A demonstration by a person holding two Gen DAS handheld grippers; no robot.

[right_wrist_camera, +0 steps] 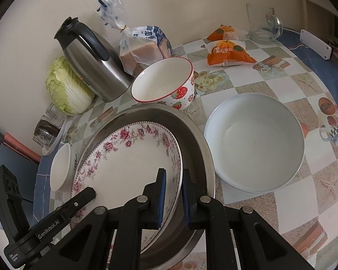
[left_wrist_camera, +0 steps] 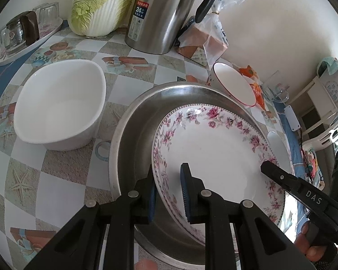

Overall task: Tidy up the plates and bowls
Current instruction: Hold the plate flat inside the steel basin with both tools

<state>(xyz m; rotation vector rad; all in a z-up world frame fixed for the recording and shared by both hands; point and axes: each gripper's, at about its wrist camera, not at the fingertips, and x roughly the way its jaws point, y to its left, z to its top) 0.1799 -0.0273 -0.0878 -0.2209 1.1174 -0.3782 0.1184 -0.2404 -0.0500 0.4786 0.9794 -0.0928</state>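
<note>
Plate: the flowered plate (left_wrist_camera: 214, 157) sits tilted inside the metal pan (left_wrist_camera: 133, 121) on the table (left_wrist_camera: 63, 180).
Left gripper: the left gripper (left_wrist_camera: 169, 193) is closed tight on the plate's near left rim. One blue pad is under the rim, the other on top.
Right gripper: the right gripper (right_wrist_camera: 173, 199) is closed tight on the plate's right rim. One pad is inside the plate, the other between the plate and the pan wall.
White bowl: a big white bowl (right_wrist_camera: 254, 144) stands on the table just beside the pan, on the right.
Berry bowl: a strawberry bowl (right_wrist_camera: 164, 83) leans at the pan's far edge.
Square bowl: a white square bowl (left_wrist_camera: 58, 103) stands left of the pan.
Far things: a kettle (left_wrist_camera: 162, 15), a cabbage (left_wrist_camera: 99, 6) and bagged bread (right_wrist_camera: 144, 49) stand by the wall.
</note>
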